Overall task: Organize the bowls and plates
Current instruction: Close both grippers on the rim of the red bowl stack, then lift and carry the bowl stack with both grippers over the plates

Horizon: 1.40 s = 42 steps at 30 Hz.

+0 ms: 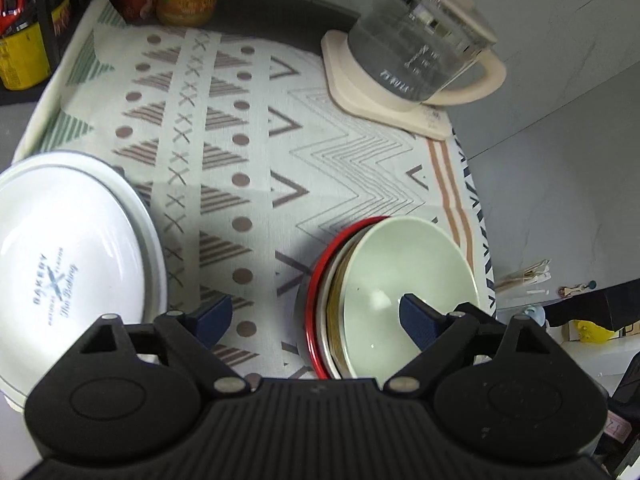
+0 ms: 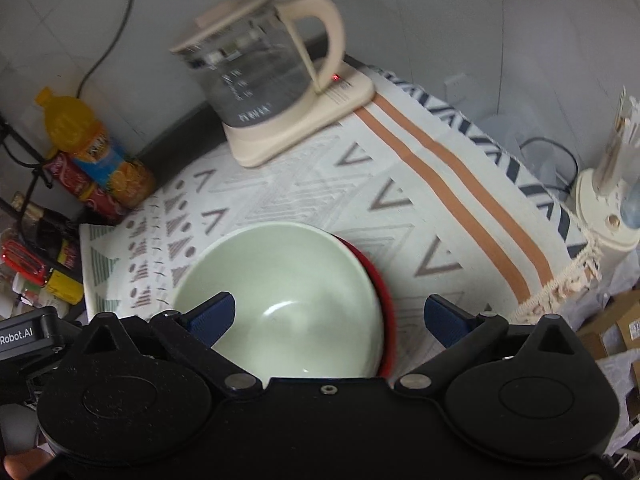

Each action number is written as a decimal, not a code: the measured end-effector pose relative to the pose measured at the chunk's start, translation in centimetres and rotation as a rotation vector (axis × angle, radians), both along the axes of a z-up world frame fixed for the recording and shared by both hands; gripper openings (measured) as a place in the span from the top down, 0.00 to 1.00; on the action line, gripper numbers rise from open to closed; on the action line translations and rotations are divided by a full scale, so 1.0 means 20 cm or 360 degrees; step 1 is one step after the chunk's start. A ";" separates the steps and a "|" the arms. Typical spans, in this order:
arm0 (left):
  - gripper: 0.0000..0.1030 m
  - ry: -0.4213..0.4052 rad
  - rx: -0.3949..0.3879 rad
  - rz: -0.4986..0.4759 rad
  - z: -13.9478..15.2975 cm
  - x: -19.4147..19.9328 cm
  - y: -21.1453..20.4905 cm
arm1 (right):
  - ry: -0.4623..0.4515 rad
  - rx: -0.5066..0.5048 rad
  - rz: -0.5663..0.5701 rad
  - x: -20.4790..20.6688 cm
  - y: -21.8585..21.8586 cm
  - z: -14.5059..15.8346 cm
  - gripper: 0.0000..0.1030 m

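Note:
A pale green bowl [image 1: 404, 280] sits nested on top of a stack whose lowest bowl is red-rimmed [image 1: 316, 300], near the right edge of a patterned cloth [image 1: 248, 152]. My left gripper [image 1: 316, 318] hangs open above the stack's left rim, its right finger over the green bowl's hollow and its left finger over the cloth. White plates [image 1: 72, 248] with blue lettering lie stacked to the left. In the right wrist view my right gripper [image 2: 328, 318] is open over the same green bowl [image 2: 288, 280]. Its left finger hangs inside the bowl and its right finger outside the red rim [image 2: 376, 276].
A glass kettle [image 1: 420, 40] on a cream base stands at the cloth's far right corner. Drink bottles [image 2: 100, 160] and jars crowd the far left. The cloth's fringed edge [image 2: 560, 284] hangs off the table at the right, beside a white appliance [image 2: 604, 216] and cardboard boxes [image 2: 624, 328].

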State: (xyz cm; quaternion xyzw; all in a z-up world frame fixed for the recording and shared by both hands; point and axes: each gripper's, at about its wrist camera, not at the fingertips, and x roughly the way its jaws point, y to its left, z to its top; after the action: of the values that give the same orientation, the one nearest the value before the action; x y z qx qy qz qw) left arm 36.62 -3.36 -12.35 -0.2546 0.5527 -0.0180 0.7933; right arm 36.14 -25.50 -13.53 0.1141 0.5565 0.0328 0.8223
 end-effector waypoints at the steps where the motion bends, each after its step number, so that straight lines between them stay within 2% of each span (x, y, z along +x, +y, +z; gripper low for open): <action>1: 0.14 0.0007 -0.0001 0.0010 -0.01 0.00 0.00 | 0.0019 0.0009 0.0000 0.00 -0.01 -0.02 0.05; 7: 0.16 0.0067 0.0012 0.0040 -0.08 0.03 -0.04 | 0.0105 0.0055 0.0044 0.03 -0.03 -0.11 0.18; 12: 0.24 0.0078 0.0004 0.0049 -0.11 0.05 -0.05 | 0.0180 0.0094 0.0083 0.06 -0.03 -0.17 0.28; 20: 0.54 0.0118 -0.0017 0.0106 -0.16 0.08 -0.03 | 0.0269 0.0082 0.0166 0.11 -0.03 -0.25 0.41; 26: 0.64 0.0163 -0.0086 0.0136 -0.22 0.07 -0.05 | 0.0338 0.0053 0.0240 0.14 -0.04 -0.30 0.53; 31: 0.70 0.0196 -0.0116 0.0151 -0.26 0.06 -0.08 | 0.0402 0.0053 0.0284 0.15 -0.05 -0.33 0.62; 36: 0.71 0.0185 -0.0090 0.0161 -0.28 0.06 -0.09 | 0.0409 0.0078 0.0331 0.17 -0.06 -0.34 0.63; 42: 0.72 0.0157 -0.0097 0.0191 -0.27 0.05 -0.07 | 0.0390 0.0172 0.0316 0.18 -0.11 -0.34 0.69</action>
State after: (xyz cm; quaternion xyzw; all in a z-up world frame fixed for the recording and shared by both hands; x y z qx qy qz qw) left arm 37.61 -4.72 -17.85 -0.3118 0.5741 0.0253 0.7566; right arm 39.84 -27.61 -20.26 0.1059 0.6585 0.1296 0.7337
